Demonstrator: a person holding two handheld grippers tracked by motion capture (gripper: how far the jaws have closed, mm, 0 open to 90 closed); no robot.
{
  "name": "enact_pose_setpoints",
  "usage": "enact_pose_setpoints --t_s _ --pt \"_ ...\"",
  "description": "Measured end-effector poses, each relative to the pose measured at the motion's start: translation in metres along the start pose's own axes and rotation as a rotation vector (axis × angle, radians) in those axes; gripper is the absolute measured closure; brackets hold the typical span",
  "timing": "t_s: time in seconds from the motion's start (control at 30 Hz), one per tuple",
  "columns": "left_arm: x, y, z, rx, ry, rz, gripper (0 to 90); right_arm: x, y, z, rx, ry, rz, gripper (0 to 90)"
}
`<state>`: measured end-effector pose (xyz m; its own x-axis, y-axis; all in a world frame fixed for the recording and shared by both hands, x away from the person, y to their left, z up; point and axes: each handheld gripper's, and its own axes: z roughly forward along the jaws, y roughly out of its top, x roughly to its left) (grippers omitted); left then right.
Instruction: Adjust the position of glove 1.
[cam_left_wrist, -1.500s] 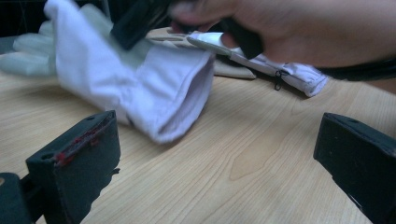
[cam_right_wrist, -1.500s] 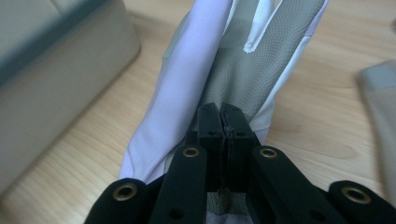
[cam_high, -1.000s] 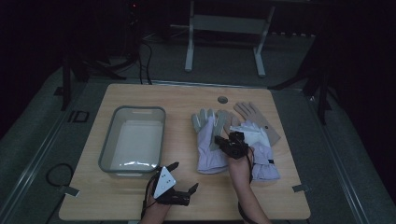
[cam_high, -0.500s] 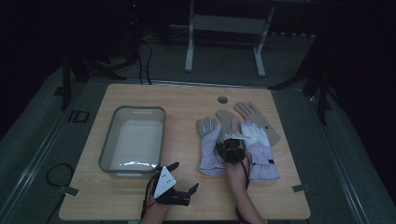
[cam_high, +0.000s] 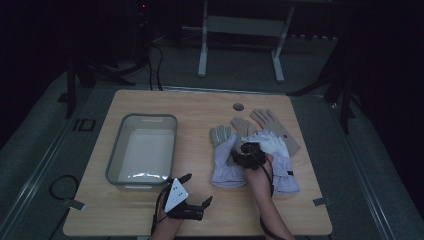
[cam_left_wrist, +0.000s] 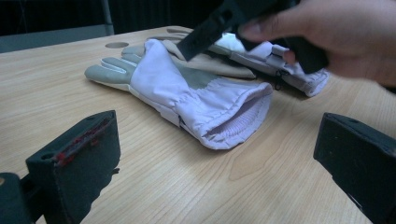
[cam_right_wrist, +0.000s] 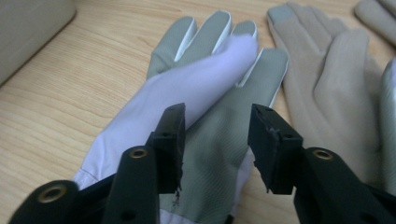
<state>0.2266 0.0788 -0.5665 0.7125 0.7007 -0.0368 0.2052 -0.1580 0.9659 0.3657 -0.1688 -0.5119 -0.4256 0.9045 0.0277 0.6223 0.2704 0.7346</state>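
A lavender glove with a grey palm lies flat on the wooden table, a lavender flap folded across its palm. My right gripper hovers low over that palm. Its jaws have just been opening and stand partly apart with nothing pressed between them. Two tan gloves and a second lavender glove lie just to the right. My left gripper rests near the front edge, open wide and empty, facing the first glove's cuff.
A grey plastic bin stands left of the gloves, close behind the left gripper. A round hole sits in the table's far side. The person's right hand crosses the top of the left gripper view.
The right gripper has sunk slightly onto the gloves, and the left lavender glove has shifted a little toward the front. The left gripper has stayed put.
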Motion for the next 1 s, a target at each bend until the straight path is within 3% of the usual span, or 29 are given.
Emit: enact_pose_setpoints --t_s 0.13,0.27,0.43,0.6,0.8,1.0 --pt "0.000 0.000 0.000 -0.001 0.001 -0.001 0.5 -0.014 0.014 -0.010 0.027 0.015 -0.075 53.8" --pt "0.000 0.000 0.000 -0.002 0.001 -0.001 0.5 -0.026 0.023 -0.022 0.039 0.048 -0.111 54.7" --pt "0.000 0.000 0.000 -0.003 0.001 0.001 0.5 -0.040 0.028 -0.034 0.047 0.026 -0.142 54.3" --pt "0.000 0.000 0.000 -0.002 0.001 0.001 0.6 -0.064 0.026 -0.046 0.052 0.010 -0.129 54.2" --pt "0.000 0.000 0.000 -0.002 -0.001 0.000 0.5 -0.095 0.012 -0.055 0.092 -0.014 -0.146 54.1" --pt "0.000 0.000 0.000 0.000 -0.001 0.000 0.5 -0.120 -0.008 -0.063 0.126 -0.009 -0.096 52.4"
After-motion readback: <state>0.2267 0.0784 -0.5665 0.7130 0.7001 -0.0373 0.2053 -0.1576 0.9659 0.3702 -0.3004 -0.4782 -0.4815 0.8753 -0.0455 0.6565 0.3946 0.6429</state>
